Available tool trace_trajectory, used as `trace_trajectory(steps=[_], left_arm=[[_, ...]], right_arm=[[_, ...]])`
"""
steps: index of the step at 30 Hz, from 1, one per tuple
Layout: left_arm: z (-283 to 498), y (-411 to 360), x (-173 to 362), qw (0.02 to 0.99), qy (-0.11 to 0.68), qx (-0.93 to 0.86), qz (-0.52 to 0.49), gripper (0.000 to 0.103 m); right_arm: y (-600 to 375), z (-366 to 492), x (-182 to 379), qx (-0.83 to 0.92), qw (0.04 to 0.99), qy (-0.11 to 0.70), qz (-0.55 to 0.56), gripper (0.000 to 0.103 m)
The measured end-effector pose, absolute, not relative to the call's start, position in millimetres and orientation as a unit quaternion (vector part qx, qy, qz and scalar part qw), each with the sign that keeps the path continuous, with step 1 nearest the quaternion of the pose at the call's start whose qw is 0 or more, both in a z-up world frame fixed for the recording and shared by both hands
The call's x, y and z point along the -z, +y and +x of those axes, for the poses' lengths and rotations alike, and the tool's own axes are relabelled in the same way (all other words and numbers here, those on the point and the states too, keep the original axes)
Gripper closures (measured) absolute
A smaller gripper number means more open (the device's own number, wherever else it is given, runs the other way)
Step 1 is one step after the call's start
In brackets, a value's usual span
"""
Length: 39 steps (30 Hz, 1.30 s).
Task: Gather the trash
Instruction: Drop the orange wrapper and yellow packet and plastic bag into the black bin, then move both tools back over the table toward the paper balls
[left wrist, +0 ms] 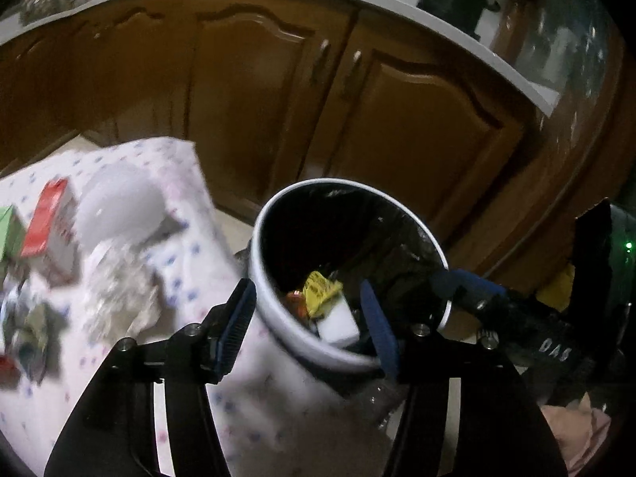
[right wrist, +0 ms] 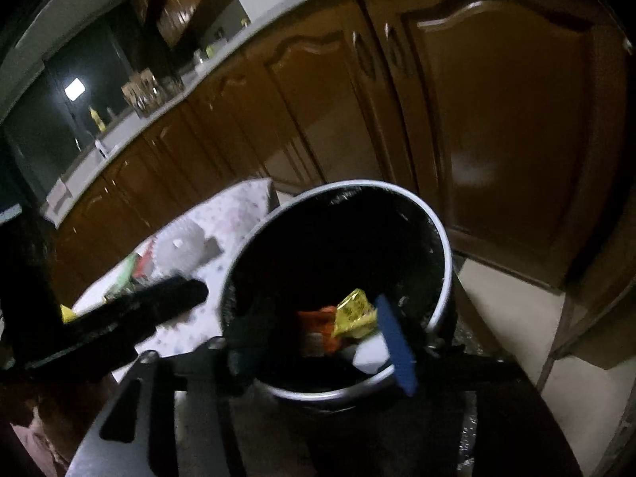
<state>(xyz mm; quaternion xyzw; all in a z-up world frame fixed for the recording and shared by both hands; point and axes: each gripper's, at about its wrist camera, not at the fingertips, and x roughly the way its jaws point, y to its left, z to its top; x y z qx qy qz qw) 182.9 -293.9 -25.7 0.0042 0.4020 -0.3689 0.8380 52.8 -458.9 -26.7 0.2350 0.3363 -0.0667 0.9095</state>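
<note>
Both jaws are seen open and empty: left gripper (left wrist: 310,318) and right gripper (right wrist: 318,342) over the bin (left wrist: 274,302), yellow wrapper (left wrist: 320,288) and white block (left wrist: 338,324) dropped inside just beyond them. More trash (left wrist: 115,298) is left on the worktop (left wrist: 190,262), left of the jaws. Room is limited by bin rim and cabinet doors (left wrist: 397,119) beyond.

White letters "DAS" on the right tongs (left wrist: 449,278), print on yellow wrapper (left wrist: 320,290) illegible
</note>
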Motion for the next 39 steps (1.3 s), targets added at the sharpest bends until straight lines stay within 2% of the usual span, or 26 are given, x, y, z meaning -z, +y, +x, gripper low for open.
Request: trace_trajectory(steps=[2, 8, 25, 39], left_arm=[[177.6, -279.7, 27.0, 0.843, 0.401, 0.359, 0.0, 0.046], [165.1, -230.2, 30.7, 0.857, 0.4, 0.326, -0.017, 0.044], [167.5, -114.7, 42.2, 0.88, 0.401, 0.244, -0.069, 0.044], [192.7, -101.0, 34.2, 0.882, 0.4, 0.241, -0.064, 0.044]], right_arm=[[-452.6, 46.3, 23.6, 0.066, 0.913, 0.324, 0.24, 0.035], [-423.7, 42.7, 17.8, 0.045, 0.917, 0.313, 0.241, 0.03], [-338.0, 63.5, 26.4, -0.029, 0.911, 0.343, 0.228, 0.03], [-313.7, 97.0, 27.1, -0.053, 0.908, 0.356, 0.214, 0.03]])
